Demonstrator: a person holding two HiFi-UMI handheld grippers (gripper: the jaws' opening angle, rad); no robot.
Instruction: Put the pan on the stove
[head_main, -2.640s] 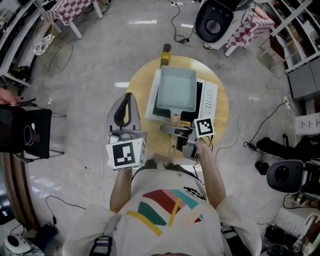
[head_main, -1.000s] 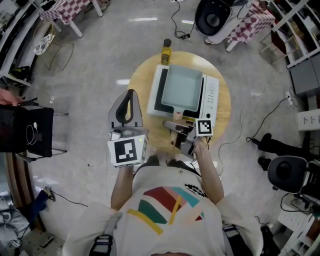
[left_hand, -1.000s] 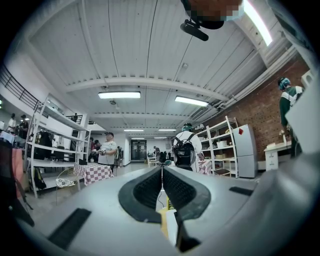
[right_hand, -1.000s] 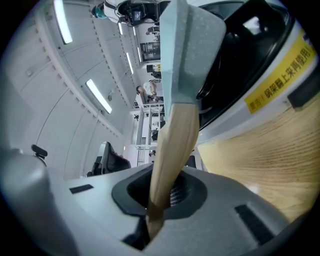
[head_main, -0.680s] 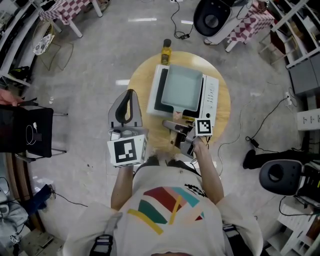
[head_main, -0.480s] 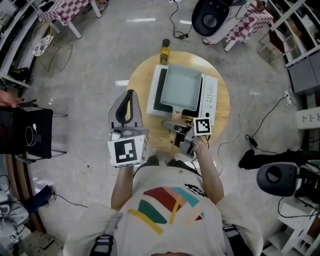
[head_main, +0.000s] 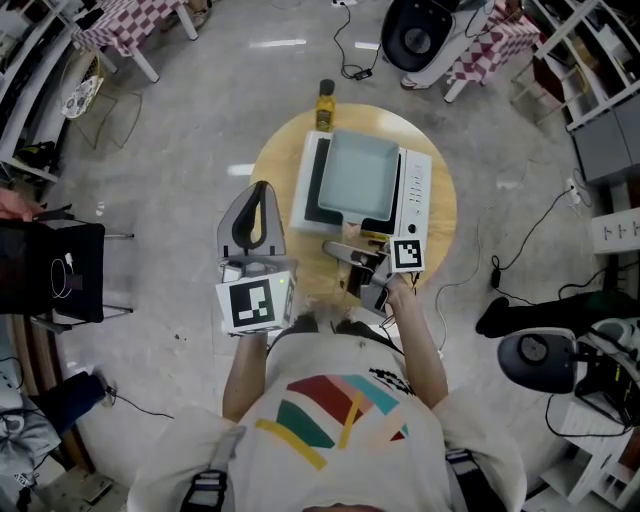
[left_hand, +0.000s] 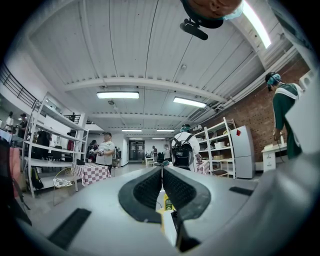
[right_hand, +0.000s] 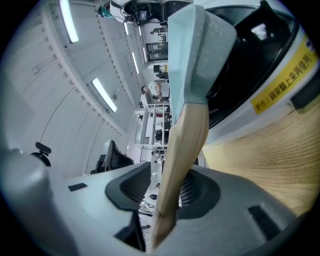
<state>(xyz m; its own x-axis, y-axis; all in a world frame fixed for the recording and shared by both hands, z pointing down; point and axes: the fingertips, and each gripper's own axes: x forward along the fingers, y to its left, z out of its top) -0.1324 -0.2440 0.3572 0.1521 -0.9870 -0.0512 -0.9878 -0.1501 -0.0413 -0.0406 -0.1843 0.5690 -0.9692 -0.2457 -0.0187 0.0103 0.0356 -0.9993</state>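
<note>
Round wooden table (head_main: 272, 170); square pan's (head_main: 357, 177) handle (right_hand: 186, 142) between right gripper's (right_hand: 169, 187) just-opened jaws; left gripper's (left_hand: 162, 173) pressed together.

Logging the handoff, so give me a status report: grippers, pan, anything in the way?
Left gripper shut, empty. Right gripper jaws just been opening, pan handle loose between them. Pan sits on stove. Nothing in the way.

Left gripper (head_main: 258, 190) pointing 12 o'clock, fingers (left_hand: 150, 187) together, right gripper (head_main: 340, 254) at its 3 o'clock, fingers (right_hand: 131, 186) just opened, handle (right_hand: 185, 145) between them
</note>
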